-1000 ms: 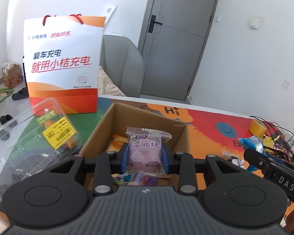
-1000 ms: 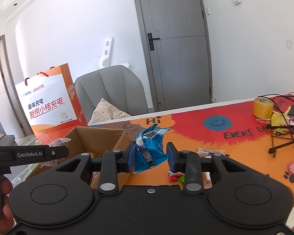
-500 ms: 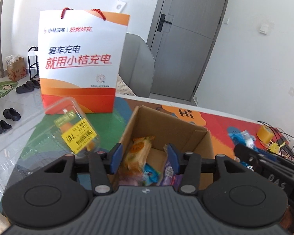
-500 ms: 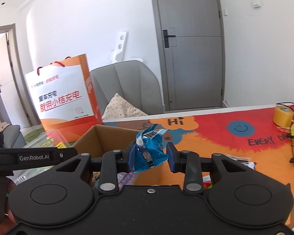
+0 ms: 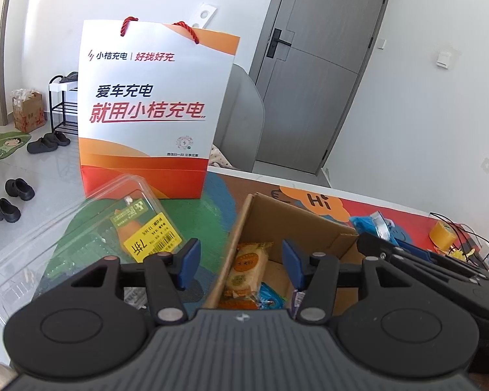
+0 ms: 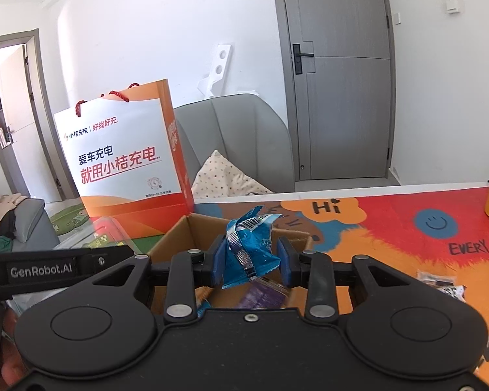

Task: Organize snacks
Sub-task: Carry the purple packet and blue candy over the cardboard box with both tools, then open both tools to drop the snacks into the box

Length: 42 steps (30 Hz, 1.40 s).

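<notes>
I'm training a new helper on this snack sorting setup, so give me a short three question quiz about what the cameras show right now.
1. True or false: the left tool is open and holds nothing.
2. What is the right tool gripping? A) blue snack packet B) tape roll C) clear plastic clamshell
3. Fill in: loose snacks already lie inside the ____.

Key: 1 true. 2 A. 3 cardboard box.
</notes>
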{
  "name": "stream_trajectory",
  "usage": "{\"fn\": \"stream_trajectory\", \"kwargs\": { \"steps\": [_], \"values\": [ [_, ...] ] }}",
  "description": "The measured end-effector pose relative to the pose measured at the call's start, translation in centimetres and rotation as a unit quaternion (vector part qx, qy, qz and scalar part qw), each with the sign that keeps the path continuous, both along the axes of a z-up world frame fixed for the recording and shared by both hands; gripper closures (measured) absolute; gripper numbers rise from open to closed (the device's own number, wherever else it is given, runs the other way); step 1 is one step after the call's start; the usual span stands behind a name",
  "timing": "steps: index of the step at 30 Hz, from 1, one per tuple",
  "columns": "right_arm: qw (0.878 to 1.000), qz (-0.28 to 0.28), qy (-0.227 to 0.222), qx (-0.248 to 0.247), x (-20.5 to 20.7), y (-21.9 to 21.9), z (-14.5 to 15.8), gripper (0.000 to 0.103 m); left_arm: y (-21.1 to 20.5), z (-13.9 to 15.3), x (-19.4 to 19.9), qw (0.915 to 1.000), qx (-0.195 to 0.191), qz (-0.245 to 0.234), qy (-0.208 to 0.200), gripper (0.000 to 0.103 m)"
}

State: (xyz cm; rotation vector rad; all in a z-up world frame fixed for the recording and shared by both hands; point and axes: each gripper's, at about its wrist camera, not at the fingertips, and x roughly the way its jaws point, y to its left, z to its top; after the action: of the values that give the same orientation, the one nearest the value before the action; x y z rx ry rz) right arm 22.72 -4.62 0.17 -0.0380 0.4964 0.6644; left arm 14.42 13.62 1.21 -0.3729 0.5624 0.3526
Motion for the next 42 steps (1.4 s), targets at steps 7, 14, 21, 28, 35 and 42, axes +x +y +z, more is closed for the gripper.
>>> {"fn": "stream_trajectory", "kwargs": {
  "steps": [7,14,21,28,35,42],
  "values": [
    [1.000,0.013,0.005,0.003,0.8,1.7,-0.1,0.068,1.3,-0.5,0.7,0.9999,-0.008,0.004,0.005,0.045],
    [0.999,-0.004,0.041,0.013,2.4,1.3,-1.2,0.060,1.7,-1.1,1.0,0.9997,-0.017,0.013,0.013,0.041],
    [0.999,-0.030,0.031,0.004,1.5,-1.3,-1.1,0.043,0.3,-0.6,0.9,1.0000,-0.002,0.002,0.006,0.028],
    [0.997,-0.070,0.037,0.011,0.8,-4.7,-0.9,0.024,-1.9,-0.4,1.1,0.9997,0.012,-0.019,0.007,0.020],
    [0.994,-0.097,0.038,0.020,-0.2,-8.2,-0.7,0.000,-4.4,-0.4,1.6,0.9984,0.027,-0.046,0.017,0.019],
    [0.993,-0.115,0.034,0.020,-1.3,-11.5,-0.6,0.000,-7.1,-0.1,1.6,0.9972,0.032,-0.067,0.010,0.018]
  ]
}}
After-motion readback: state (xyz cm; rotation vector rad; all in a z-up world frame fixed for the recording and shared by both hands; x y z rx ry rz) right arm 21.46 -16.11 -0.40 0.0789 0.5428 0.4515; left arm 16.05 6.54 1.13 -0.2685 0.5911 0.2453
